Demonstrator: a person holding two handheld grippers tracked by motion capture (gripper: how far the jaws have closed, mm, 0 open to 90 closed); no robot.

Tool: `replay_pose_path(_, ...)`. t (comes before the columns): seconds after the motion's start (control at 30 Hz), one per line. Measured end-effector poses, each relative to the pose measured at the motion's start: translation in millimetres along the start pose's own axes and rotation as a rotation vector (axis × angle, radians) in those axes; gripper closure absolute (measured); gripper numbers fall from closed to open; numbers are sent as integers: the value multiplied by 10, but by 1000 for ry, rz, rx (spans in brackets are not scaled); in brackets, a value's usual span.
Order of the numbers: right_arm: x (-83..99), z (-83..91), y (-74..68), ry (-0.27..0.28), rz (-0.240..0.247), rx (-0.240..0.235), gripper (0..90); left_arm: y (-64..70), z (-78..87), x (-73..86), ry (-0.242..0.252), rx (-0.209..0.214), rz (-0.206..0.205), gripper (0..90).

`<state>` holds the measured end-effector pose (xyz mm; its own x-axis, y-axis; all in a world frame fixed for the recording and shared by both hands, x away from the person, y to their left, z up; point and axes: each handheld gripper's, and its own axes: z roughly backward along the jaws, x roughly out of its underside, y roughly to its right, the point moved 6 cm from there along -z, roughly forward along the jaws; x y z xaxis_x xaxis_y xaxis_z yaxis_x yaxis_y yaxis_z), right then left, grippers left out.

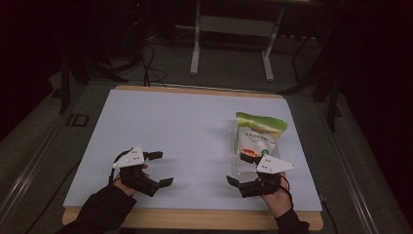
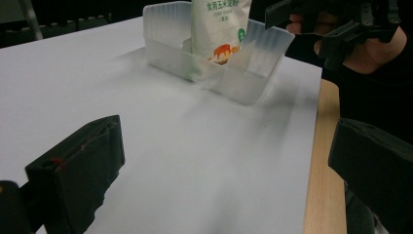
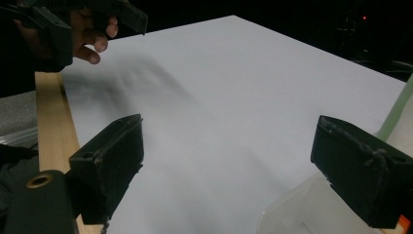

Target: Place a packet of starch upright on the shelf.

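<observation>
A green and white snack pouch (image 1: 258, 132) stands upright in a clear plastic tub (image 1: 233, 148) on the right half of the white table top (image 1: 175, 126). My right gripper (image 1: 240, 169) is open at the tub's near left corner, with nothing between its jaws. My left gripper (image 1: 161, 168) is open and empty over the near left of the table. In the left gripper view the tub (image 2: 214, 73) and the pouch (image 2: 219, 29) lie well ahead of my wide-apart jaws (image 2: 226, 165), with the right gripper (image 2: 307, 29) beside them. In the right gripper view a tub corner (image 3: 292, 209) shows between my jaws (image 3: 234, 165).
The white top rests on a wooden board whose edge (image 1: 195, 218) runs along the near side. Beyond the far edge stand a metal frame's legs (image 1: 195, 53) and loose cables (image 1: 148, 63) on a dark floor. The left gripper (image 3: 95, 27) shows far off in the right gripper view.
</observation>
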<state>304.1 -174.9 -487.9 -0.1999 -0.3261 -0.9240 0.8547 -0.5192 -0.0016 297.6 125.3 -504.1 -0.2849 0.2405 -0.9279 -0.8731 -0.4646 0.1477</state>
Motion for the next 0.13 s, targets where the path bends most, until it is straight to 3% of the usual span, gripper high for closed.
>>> replay_pose_path(0.13,1,5,9,0,-1,3,119,-4,0,2,1,1,3,5)
